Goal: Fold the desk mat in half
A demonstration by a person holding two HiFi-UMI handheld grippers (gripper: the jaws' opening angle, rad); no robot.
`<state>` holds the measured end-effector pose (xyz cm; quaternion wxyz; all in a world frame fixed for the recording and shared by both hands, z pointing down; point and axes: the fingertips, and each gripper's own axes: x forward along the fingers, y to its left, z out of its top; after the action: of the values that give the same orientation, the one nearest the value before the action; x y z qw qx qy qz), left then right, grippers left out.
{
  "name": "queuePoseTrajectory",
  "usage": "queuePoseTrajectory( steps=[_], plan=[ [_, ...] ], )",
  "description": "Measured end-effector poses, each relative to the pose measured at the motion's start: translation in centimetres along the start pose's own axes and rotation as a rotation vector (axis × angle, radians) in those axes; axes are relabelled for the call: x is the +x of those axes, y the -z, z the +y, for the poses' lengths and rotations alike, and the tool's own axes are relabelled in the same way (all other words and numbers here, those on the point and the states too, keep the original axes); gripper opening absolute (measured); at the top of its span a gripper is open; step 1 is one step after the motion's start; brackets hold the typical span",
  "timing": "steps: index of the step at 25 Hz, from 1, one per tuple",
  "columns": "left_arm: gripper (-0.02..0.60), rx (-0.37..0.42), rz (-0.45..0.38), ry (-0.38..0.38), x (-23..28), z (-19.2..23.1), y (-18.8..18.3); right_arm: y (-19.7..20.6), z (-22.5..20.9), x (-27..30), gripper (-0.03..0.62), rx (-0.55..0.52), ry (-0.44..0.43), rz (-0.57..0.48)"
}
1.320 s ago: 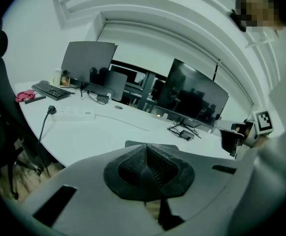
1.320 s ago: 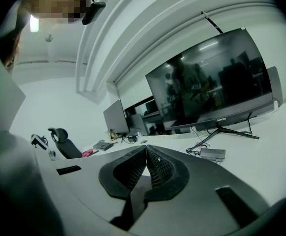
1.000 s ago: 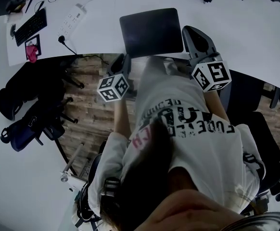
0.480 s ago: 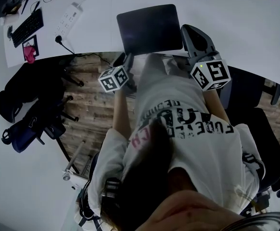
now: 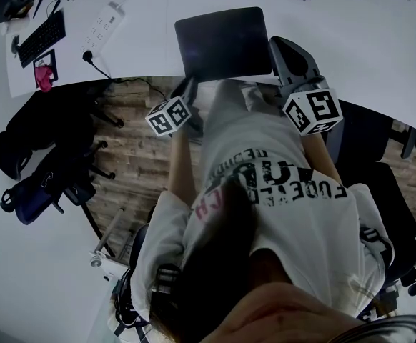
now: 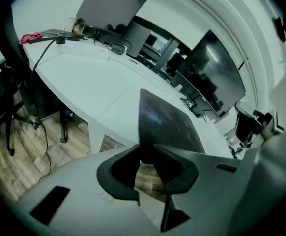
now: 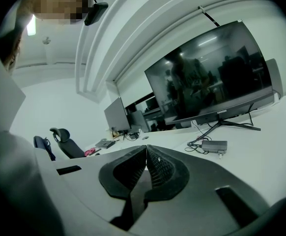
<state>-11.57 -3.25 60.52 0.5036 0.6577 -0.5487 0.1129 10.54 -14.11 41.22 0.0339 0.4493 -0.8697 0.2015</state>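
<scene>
Here the head view alone lays out the whole desk: one dark desk mat [image 5: 224,41] lies flat at upper centre on the white desk [image 5: 351,41], its near edge at the desk's rim. One keyboard [image 5: 42,38] and one power strip [image 5: 102,28] sit at upper left. Only the left gripper view looks along the mat [image 6: 165,119] from its near corner. Only the right gripper view shows a large monitor [image 7: 216,77] at upper right, a smaller second monitor [image 7: 116,114] at centre left, and one power adapter [image 7: 213,145] on the desk below the large one

The left gripper [image 6: 146,149] has its jaws a little apart, with the mat's near corner standing in the gap between them; in the head view this gripper [image 5: 191,84] sits at the mat's lower-left corner. The right gripper [image 7: 146,149] has its jaws pressed together tip to tip with nothing in them, and lies just beside the mat's right edge [image 5: 283,48]

There are two grippers, each with one marker cube, one on the left [image 5: 169,116] and one on the right [image 5: 312,111]
</scene>
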Motion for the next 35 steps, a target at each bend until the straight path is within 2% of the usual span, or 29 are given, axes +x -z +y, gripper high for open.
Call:
queuePoseTrajectory(
  steps=[7, 12, 18, 27, 35],
  plan=[
    [0.024, 0.04, -0.01, 0.003, -0.5, -0.4, -0.8, -0.4, -0.4, -0.2, 0.0, -0.003, 0.008, -0.012],
    [0.014, 0.091, -0.015, 0.026, -1.1, -1.6, -1.5, -0.5, -0.9, -0.4, 0.0, 0.0, 0.028, -0.019],
    [0.013, 0.165, -0.035, 0.093, -1.8, -4.6, -2.9, -0.7, -1.1, -0.4, 0.0, 0.001, 0.036, -0.023],
    [0.012, 0.259, -0.041, 0.244, -1.2, -9.9, -3.7, -0.8, -0.7, -0.4, 0.0, 0.0, 0.041, -0.032],
    [0.012, 0.343, -0.016, 0.304, -0.2, -12.6, -3.4, -0.9, -1.3, -1.2, 0.0, 0.001, 0.075, -0.04]
  ],
)
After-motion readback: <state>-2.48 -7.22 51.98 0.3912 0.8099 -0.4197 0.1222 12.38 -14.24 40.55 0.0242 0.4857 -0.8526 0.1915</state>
